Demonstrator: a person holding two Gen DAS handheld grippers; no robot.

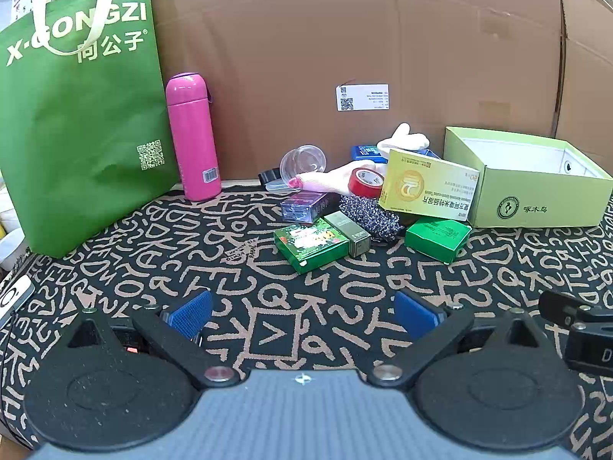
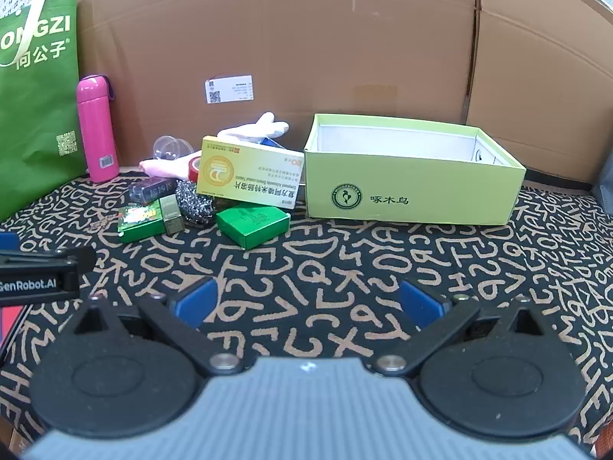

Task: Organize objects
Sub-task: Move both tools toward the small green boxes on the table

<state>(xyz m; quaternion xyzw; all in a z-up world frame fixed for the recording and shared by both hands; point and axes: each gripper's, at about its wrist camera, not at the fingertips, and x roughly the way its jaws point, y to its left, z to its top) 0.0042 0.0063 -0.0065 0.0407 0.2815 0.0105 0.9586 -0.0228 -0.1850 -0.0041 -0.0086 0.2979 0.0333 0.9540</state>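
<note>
While both grippers hang over the near part of the patterned cloth (image 2: 345, 268), their blue pads stand spread wide with nothing between them: the left gripper (image 1: 302, 312) and the right gripper (image 2: 308, 303) each show 2 fingers. A black body printed "GenRobot.AI" shows at the left edge of the right wrist view.

Writing is plentiful. At far left, 1 green tote bag (image 1: 80, 126) reads "X-GONGZI" above 3 Chinese characters, with a QR code lower down. Just right of it stands 1 pink bottle (image 1: 193, 142), upright, with a barcode sticker near its base. On the cardboard wall (image 1: 306, 38) behind hangs 1 white tag (image 1: 362, 97) with QR codes; its small print is too fine to read.

The clutter to be sorted lies in a pile at the middle of the cloth, just left of 1 open light-green box (image 2: 413, 188), which bears a round green logo and 3 Chinese characters. In the pile, 1 yellow medicine carton (image 1: 429, 188) leans tilted, its Chinese text upside down. Counted around it: 2 green boxes, (image 1: 312, 243) and (image 1: 436, 237), 1 red tape roll (image 1: 366, 182), 1 clear cup (image 1: 302, 163), 1 metal scouring pad (image 1: 369, 214), 1 white glove (image 1: 402, 140), 1 small olive box (image 1: 350, 232) and 1 dark glossy box (image 1: 306, 205).
</note>
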